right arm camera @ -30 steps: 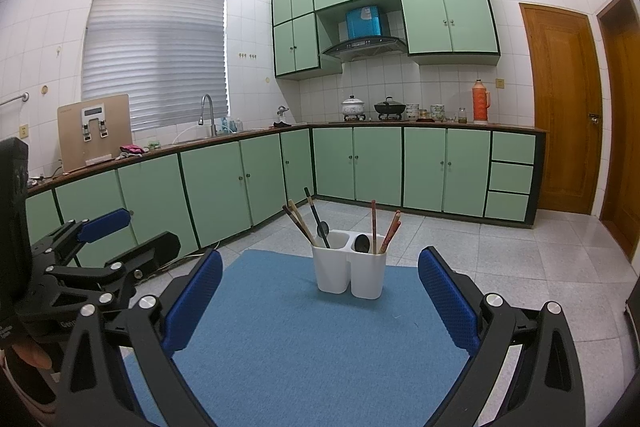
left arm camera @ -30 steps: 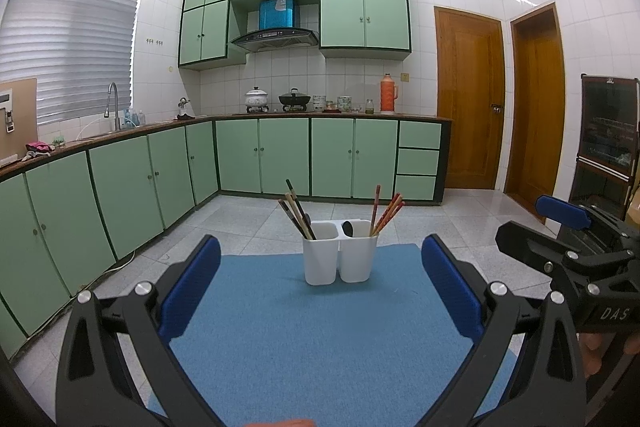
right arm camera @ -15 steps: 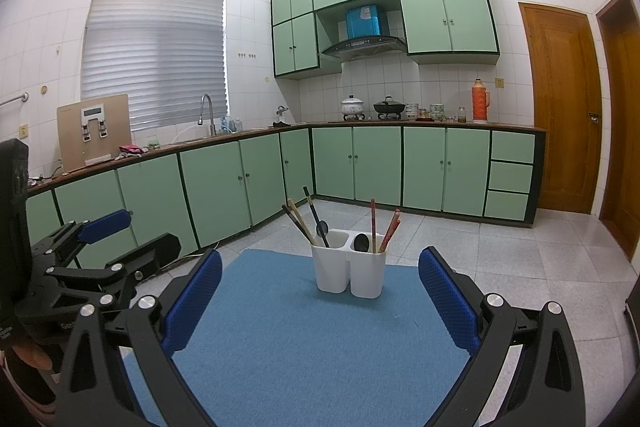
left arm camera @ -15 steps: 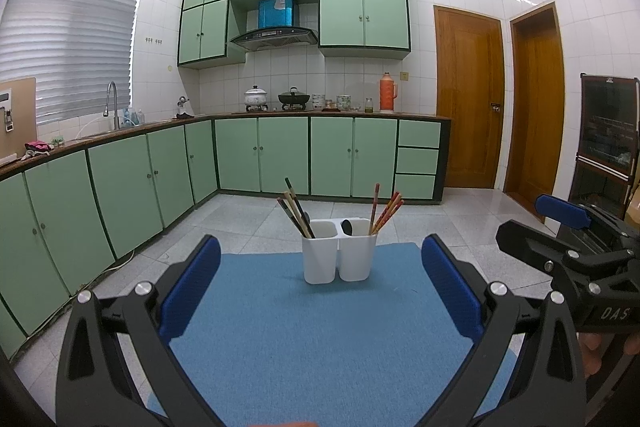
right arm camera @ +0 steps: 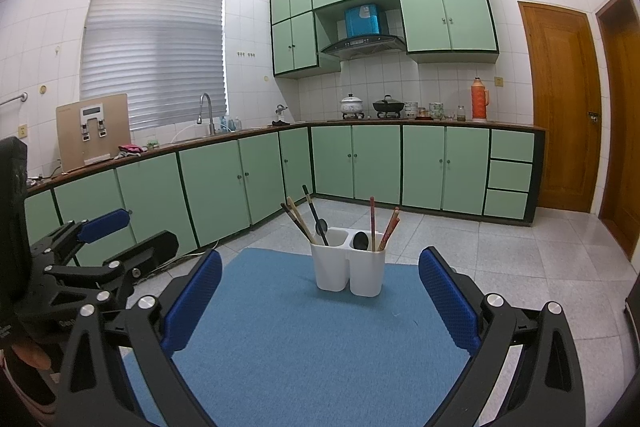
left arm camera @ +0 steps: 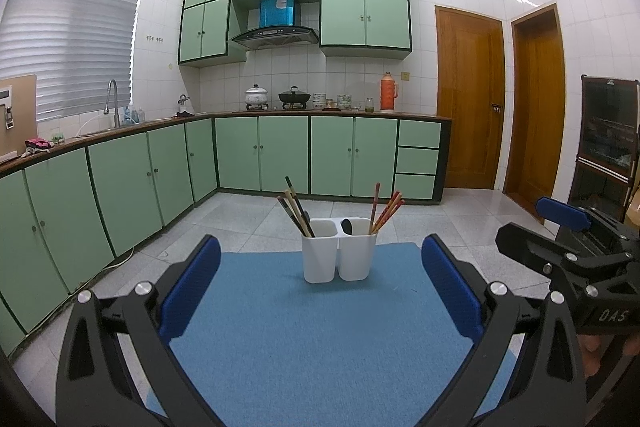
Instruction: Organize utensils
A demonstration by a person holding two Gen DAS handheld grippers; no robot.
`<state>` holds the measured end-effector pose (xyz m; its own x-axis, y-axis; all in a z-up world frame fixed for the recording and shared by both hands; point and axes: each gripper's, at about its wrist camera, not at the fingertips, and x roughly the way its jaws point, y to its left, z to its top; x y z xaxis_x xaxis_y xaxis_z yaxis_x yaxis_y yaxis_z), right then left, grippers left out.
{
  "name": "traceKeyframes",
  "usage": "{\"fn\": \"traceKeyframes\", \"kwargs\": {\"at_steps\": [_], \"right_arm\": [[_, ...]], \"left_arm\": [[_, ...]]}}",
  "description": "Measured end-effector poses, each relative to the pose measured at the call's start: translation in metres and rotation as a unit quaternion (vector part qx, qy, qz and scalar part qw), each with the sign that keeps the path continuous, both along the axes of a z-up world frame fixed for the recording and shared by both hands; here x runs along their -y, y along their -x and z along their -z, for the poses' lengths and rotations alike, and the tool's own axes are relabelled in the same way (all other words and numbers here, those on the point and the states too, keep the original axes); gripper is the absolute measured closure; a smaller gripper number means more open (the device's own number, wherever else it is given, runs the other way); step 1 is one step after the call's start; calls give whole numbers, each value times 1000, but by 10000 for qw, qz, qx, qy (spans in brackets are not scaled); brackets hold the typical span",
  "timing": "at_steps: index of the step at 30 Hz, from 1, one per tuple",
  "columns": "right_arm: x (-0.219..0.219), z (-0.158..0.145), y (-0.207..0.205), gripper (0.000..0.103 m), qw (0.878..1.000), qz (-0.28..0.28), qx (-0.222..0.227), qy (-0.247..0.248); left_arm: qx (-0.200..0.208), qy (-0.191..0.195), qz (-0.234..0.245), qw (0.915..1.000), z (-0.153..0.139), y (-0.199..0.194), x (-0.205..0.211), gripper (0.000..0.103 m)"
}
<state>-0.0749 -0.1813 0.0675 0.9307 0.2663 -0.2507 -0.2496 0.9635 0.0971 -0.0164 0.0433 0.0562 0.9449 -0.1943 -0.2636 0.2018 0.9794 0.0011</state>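
Note:
A white two-compartment utensil holder stands at the far end of a blue mat. Its left compartment holds brown and black chopsticks and a black spoon. Its right compartment holds red chopsticks and a black spoon. My left gripper is open and empty, well short of the holder. My right gripper is open and empty too, beside the left one. The right gripper also shows in the left wrist view.
The mat lies on a table in a kitchen with green cabinets along the left and back walls, two wooden doors at the right and a dark cabinet at the far right. The floor is grey tile.
Both grippers have stayed open and almost still. The left wrist view has shifted very slightly. Nothing on the mat has moved.

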Motion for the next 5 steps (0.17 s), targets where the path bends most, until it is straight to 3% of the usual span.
{"fn": "traceKeyframes", "kwargs": {"at_steps": [5], "right_arm": [[2, -1, 2, 6, 10000, -3, -4, 2]], "left_arm": [[0, 1, -14, 10000, 1, 0, 0, 6]]}}
